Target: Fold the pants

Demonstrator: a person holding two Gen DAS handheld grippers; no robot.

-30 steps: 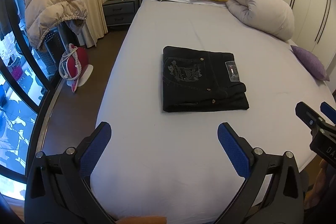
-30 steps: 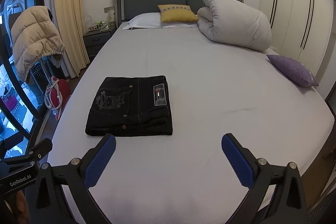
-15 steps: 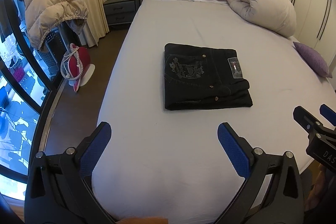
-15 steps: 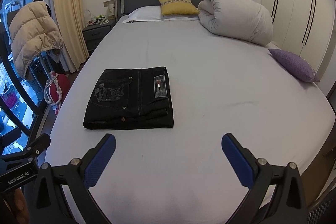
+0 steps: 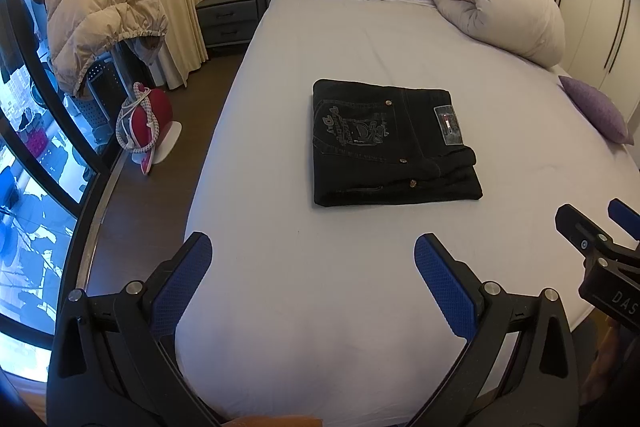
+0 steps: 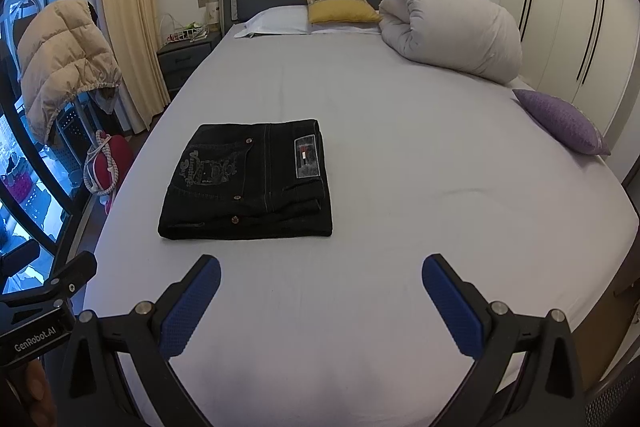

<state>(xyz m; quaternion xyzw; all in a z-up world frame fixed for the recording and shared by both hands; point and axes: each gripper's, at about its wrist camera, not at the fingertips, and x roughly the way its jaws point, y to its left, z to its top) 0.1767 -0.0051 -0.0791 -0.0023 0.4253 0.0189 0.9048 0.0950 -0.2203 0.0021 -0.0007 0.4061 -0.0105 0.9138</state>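
Note:
Black pants (image 5: 392, 143) lie folded into a compact rectangle on the pale bed sheet (image 5: 360, 39), back pocket embroidery and a label facing up. The same folded pants (image 6: 250, 183) sit left of centre in the right wrist view. My left gripper (image 5: 314, 251) hovers open over the foot of the bed, well short of the pants, nothing between its blue pads. My right gripper (image 6: 320, 273) is also open and empty, near the bed's front edge and apart from the pants. Part of the right gripper (image 5: 600, 247) shows at the right edge of the left wrist view.
A rolled white duvet (image 6: 452, 23), a yellow cushion (image 6: 340, 7) and a white pillow (image 6: 276, 21) lie by the headboard. A purple cushion (image 6: 560, 121) rests at the bed's right edge. Left of the bed: a nightstand (image 5: 228, 15), a beige puffer jacket (image 5: 96, 11), a red bag (image 5: 148, 119).
Both grippers have drawn back and tilted slightly, so the folded pants sit lower in the frames. The pants have not moved and both grippers stay open.

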